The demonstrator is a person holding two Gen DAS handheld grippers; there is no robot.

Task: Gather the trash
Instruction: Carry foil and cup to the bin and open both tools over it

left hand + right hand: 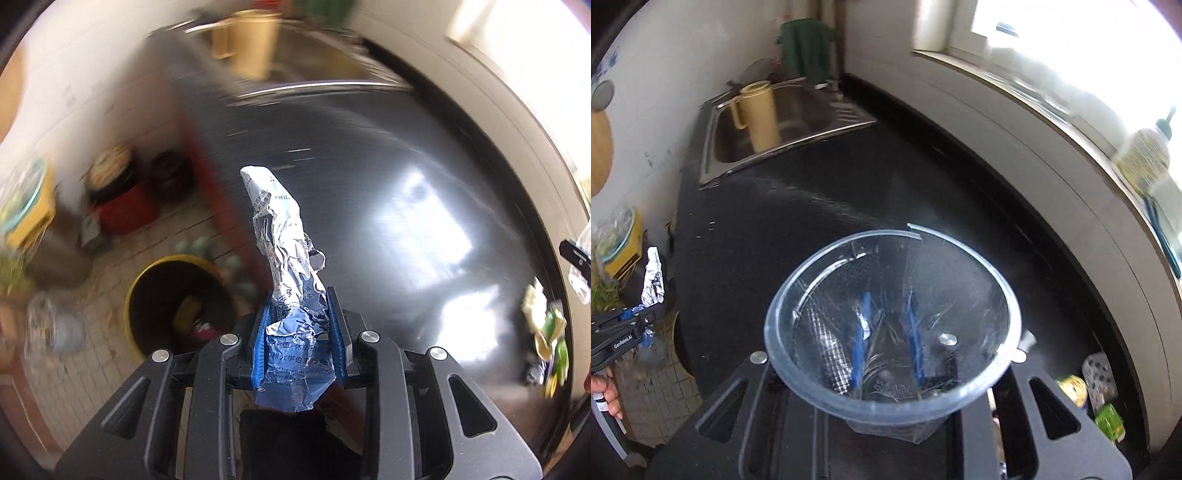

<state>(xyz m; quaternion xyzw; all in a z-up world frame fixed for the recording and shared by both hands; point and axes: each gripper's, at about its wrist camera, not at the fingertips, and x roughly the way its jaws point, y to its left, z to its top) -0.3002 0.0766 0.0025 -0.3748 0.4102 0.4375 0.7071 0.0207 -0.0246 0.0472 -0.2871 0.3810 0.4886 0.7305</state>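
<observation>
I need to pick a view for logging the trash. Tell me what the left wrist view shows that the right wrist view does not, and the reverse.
Only the left wrist view shows the yellow-rimmed bin on the floor and the red pot beyond it.

Only the right wrist view shows the clear plastic cup gripped by the right gripper, and the bottle on the windowsill.

Both show the crumpled paper held in the left gripper, the dark counter, the sink and the tan pitcher.
</observation>
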